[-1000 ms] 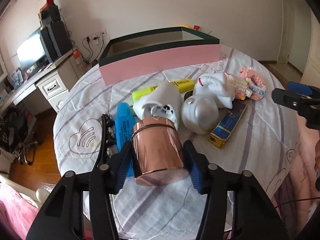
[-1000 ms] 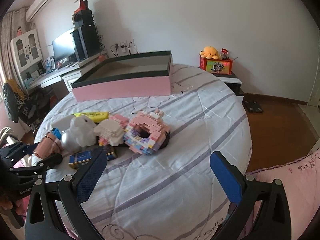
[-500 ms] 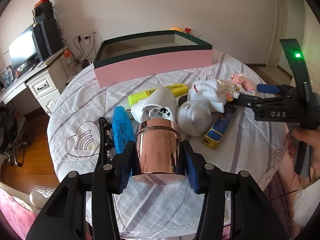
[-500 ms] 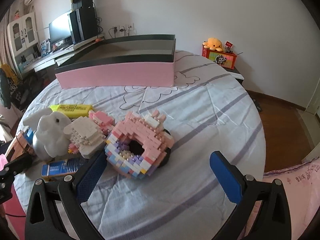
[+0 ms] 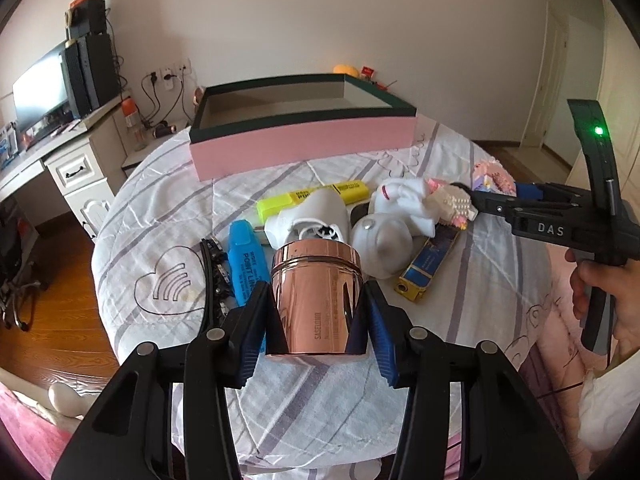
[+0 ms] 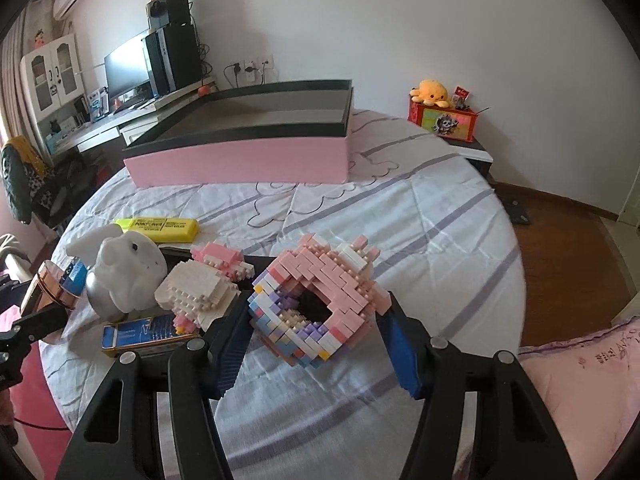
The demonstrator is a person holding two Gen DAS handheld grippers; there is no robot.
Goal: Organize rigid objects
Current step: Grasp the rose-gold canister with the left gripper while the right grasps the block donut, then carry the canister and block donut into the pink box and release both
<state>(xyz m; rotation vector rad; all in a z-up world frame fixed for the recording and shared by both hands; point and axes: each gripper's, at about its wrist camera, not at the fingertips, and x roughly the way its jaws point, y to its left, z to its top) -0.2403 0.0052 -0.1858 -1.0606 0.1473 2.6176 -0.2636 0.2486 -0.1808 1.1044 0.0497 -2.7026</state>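
Since a second ago the right gripper (image 6: 316,344) has closed in around the pink brick ring (image 6: 320,300), jaws narrowing. Left gripper (image 5: 318,334) clamps the copper canister (image 5: 318,300), marked "SASELOMO". Beyond, a blue marker (image 5: 245,264) reads "POINT LINER".

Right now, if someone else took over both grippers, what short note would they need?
Left gripper: shut on the copper tin, held upright above the bedspread.
Right gripper: jaws closing around the pink brick ring; the pads look just short of a firm grip.
Pink box at the far side looks empty from here.
Not yet boxed: yellow marker, blue marker, white rabbit, blue tin, white brick figure.
Done: nothing boxed. Left: carry both items to the box, then the rest.
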